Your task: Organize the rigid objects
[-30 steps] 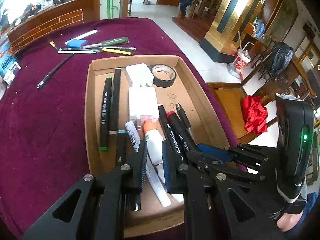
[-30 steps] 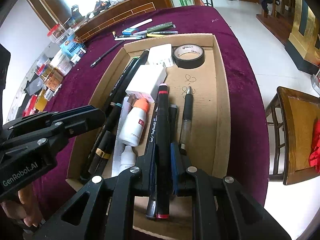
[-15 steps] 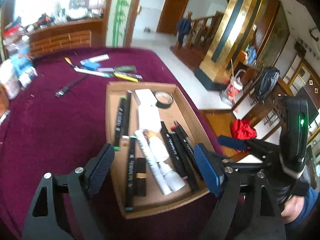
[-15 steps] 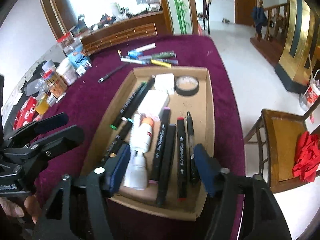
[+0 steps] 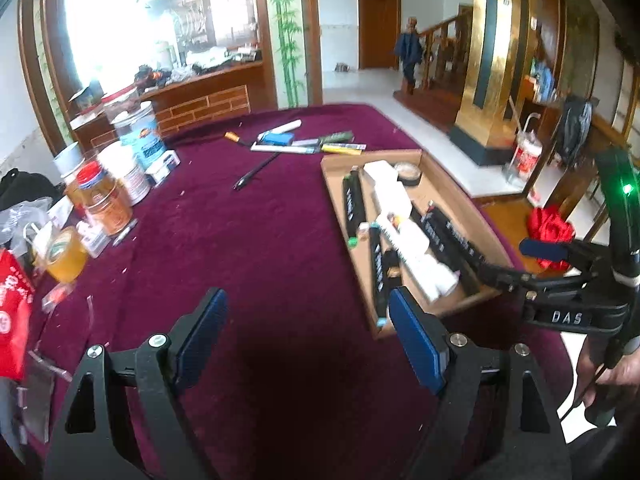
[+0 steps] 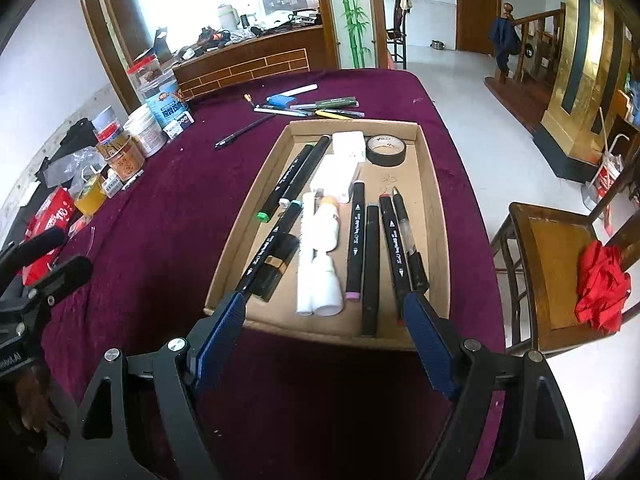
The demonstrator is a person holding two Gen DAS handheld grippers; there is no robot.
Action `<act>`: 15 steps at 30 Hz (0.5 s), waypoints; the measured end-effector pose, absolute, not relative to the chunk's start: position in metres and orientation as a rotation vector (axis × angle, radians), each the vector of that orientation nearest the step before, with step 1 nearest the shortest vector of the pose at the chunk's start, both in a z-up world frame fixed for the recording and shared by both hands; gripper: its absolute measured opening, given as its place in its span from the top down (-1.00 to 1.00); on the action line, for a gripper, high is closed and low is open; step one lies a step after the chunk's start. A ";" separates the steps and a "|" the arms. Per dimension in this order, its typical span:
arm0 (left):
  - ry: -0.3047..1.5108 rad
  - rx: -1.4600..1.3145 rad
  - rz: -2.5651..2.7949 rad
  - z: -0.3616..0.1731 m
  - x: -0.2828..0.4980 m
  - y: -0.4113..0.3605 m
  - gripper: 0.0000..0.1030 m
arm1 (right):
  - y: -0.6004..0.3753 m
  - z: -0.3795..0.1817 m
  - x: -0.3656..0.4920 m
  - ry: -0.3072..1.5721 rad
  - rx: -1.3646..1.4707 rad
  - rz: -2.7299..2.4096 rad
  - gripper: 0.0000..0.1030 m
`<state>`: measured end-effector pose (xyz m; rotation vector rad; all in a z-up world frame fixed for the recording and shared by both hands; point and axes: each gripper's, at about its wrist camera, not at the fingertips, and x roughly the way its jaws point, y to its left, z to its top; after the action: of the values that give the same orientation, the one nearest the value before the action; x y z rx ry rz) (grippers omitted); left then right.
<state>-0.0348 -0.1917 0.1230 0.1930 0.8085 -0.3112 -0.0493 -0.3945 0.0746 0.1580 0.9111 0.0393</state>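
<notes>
Right wrist view: jars (image 6: 154, 100) at table's left edge; loose pens (image 6: 308, 109) beyond box (image 6: 434, 216); markers (image 6: 357, 240), white bottles (image 6: 324, 264), tape (image 6: 386, 150) inside box; red cloth (image 6: 602, 284) on chair. Right gripper (image 6: 325, 316) opening, nothing between jaws. Left gripper (image 5: 308, 314) apart, empty, over cloth (image 5: 248, 240).

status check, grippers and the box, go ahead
Left gripper open, empty. Right gripper opening, nothing between pads. Cardboard box holds markers, tape roll. Loose pens on cloth beyond box.
</notes>
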 end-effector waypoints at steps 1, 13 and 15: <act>0.833 0.207 -0.306 0.123 -0.034 -0.191 -0.61 | -0.391 0.076 -0.053 0.907 0.156 0.042 -0.50; 0.795 0.352 -0.269 0.130 -0.053 -0.190 -0.61 | -0.371 0.077 -0.077 0.899 0.153 0.028 -0.50; 0.806 0.358 -0.281 0.129 -0.052 -0.189 -0.61 | -0.370 0.076 -0.079 0.898 0.157 0.020 -0.50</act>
<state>-0.0523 -0.1888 0.1293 0.3577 0.8064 -0.2813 -0.0792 -0.3698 0.0764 0.1568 0.8980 0.0199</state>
